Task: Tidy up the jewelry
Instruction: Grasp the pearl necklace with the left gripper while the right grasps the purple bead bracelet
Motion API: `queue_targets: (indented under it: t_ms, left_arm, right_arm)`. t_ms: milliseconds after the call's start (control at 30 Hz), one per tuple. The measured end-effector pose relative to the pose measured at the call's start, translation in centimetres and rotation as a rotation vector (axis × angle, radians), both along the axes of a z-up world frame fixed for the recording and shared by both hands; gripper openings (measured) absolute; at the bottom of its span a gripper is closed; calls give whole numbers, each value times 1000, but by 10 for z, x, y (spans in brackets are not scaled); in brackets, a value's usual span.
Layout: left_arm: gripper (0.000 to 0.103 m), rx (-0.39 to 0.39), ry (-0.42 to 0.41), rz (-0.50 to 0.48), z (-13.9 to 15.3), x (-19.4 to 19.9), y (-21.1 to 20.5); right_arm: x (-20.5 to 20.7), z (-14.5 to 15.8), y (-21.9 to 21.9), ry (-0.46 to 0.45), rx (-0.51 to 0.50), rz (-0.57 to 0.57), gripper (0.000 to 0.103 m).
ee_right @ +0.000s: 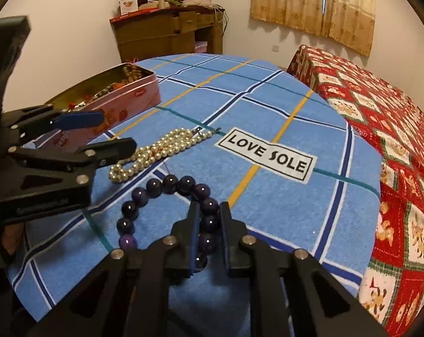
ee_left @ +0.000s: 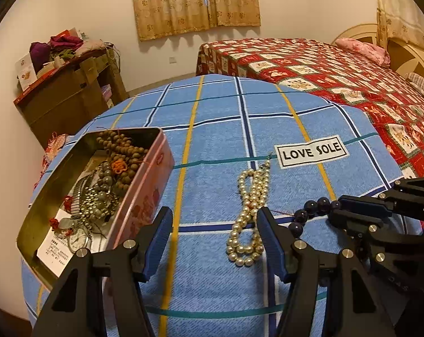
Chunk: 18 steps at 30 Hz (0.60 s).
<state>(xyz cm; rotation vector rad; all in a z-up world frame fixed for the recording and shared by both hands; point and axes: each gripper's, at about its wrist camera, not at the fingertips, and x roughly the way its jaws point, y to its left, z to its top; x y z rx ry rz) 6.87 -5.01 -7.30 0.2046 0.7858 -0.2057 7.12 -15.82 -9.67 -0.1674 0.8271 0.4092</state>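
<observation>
A pearl necklace [ee_left: 248,210] lies folded on the blue checked cloth; it also shows in the right wrist view [ee_right: 158,151]. A dark purple bead bracelet [ee_right: 155,186] lies right of it and shows in the left wrist view [ee_left: 310,210]. My right gripper [ee_right: 209,210] is shut on the bracelet's right side, low on the cloth; in the left wrist view [ee_left: 338,210] it comes in from the right. My left gripper [ee_left: 214,219] is open and empty, its right finger beside the pearls. An open pink tin [ee_left: 144,193] at the left holds wooden beads, chains and a watch.
The cloth carries a white "LOVE SOLE" label [ee_left: 313,151]. A bed with a red patterned quilt [ee_left: 352,84] stands behind on the right. A wooden cabinet [ee_left: 71,95] piled with clothes stands by the far wall.
</observation>
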Motion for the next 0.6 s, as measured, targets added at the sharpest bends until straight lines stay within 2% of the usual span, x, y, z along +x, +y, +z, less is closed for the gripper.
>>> queue_targets:
  t_ms: [300,333,367,400,500,533,600]
  left_arm:
    - [62,14,53,-58,-9,10,-15]
    - [58,15,71,-69,-12,12,-17]
    - [46,17,89,-76,-14,14,-18]
    - [42,15,109,-83,-17,17,-19]
    - [17,-47,132,-112,-16,19,-16]
    - [13,-56,132,-110,-15,18,-15]
    - [12,-73,129,-107,-14,15,-12]
  right_arm:
    - [-2,11,-14,-27,12,-47,16]
    - [-1,10,-17,-24,17,-54,16]
    - [0,9,-18,-22,20,-57,16]
    - [0,8,-18,-21,22,-56,16]
    - [-2,9,-17,-25,36,-48,16]
    - [-3,11,-16,-28,45,-42,16]
    - [-5,13,-17,-31,61,-36,16]
